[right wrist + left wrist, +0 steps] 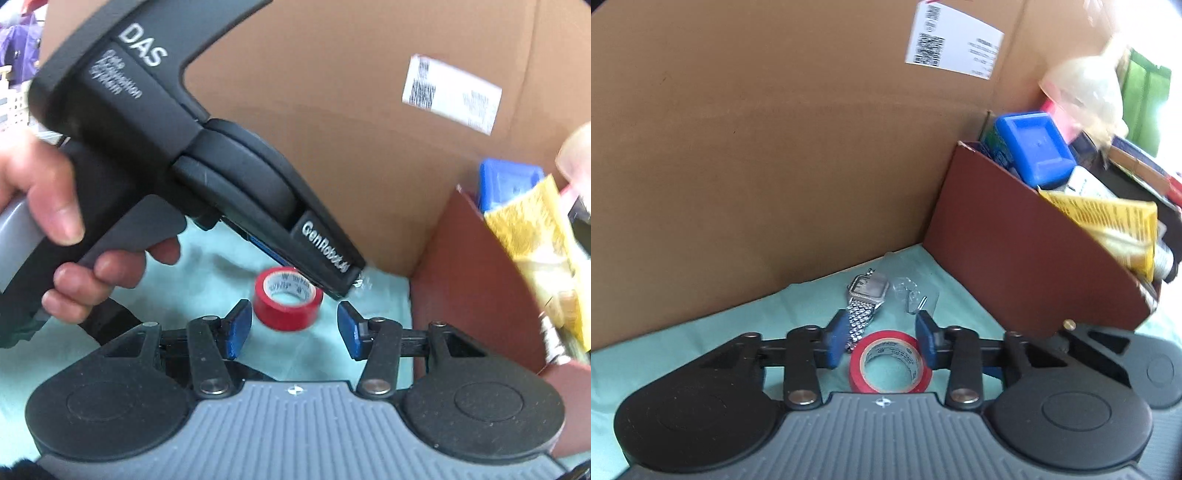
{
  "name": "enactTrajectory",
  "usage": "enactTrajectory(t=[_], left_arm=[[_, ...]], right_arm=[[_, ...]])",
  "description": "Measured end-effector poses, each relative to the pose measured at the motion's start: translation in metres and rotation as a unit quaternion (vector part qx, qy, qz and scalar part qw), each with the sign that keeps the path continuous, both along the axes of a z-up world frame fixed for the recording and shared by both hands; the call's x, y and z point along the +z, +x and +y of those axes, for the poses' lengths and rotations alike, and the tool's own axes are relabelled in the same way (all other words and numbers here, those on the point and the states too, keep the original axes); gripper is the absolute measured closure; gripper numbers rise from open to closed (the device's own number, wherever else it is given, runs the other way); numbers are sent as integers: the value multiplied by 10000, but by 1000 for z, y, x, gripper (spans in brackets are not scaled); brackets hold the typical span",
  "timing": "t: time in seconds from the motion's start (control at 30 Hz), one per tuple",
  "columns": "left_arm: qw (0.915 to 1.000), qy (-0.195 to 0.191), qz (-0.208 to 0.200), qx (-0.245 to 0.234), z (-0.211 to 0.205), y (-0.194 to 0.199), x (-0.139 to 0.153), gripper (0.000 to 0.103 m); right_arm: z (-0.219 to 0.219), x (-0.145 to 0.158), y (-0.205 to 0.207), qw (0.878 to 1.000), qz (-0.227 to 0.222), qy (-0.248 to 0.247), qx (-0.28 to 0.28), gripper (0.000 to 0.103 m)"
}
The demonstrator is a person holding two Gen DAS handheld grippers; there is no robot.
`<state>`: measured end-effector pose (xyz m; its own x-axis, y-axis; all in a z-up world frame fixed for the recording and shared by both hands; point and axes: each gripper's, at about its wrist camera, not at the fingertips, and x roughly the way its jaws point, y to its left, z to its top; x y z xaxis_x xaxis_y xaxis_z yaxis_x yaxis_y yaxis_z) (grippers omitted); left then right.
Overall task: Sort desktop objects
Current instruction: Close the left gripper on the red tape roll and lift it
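Fingers of the left gripper [882, 341] are shown part-open, straddling the red tape roll [889, 365] without pressing it, evidently placed for a grasp. Right gripper [294, 328] fingers stand part-open and empty just short of the roll. The roll lies flat on the green-covered bench [701, 354], its bore axis upright, beside a silver watch [862, 306] whose band runs away from the camera.

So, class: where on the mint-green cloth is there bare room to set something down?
Bare mint-green cloth lies left of the silver metal watch, along the cardboard wall. The red tape roll crowds the middle; the brown organizer is packed.
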<state>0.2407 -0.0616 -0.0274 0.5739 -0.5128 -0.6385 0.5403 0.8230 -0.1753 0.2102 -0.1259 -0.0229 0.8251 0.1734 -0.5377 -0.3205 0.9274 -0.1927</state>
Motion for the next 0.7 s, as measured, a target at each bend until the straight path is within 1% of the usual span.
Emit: enactTrajectory(t=[0.03,0.2,0.27,0.3,0.37,0.43,0.5,0.53,0.63,0.7], left_arm=[[10000,-51,45,-42,2,-1,0,68],[9999,-89,101,20,13,-6,0,68],[9999,-130,83,72,17,-11,3,68],[9999,-99,103,80,18,-13,4,69],[9998,-79,144,60,21,-20,6,69],[9997,-110,192,40,24,-26,8,65],[9996,-142,217,123,29,-31,8,52],[9994,-164,221,205,19,-32,2,50],[9983,-346,350,321,27,-35,0,50],[9977,-337,512,305,16,-29,-7,53]], right_arm=[[0,0,3,10000,40,43,18,52],[1,-1,25,9995,204,231,69,52],[3,-2,31,9990,281,288,178,54],[4,-1,31,9989,275,294,230,58],[4,1,30,9984,312,346,329,58],[3,4,27,9978,325,411,400,59],[1,7,22,9972,323,508,450,59],[-1,8,19,9967,326,577,461,59],[-6,10,17,9963,345,693,375,59],[-7,10,20,9960,365,746,332,59]])
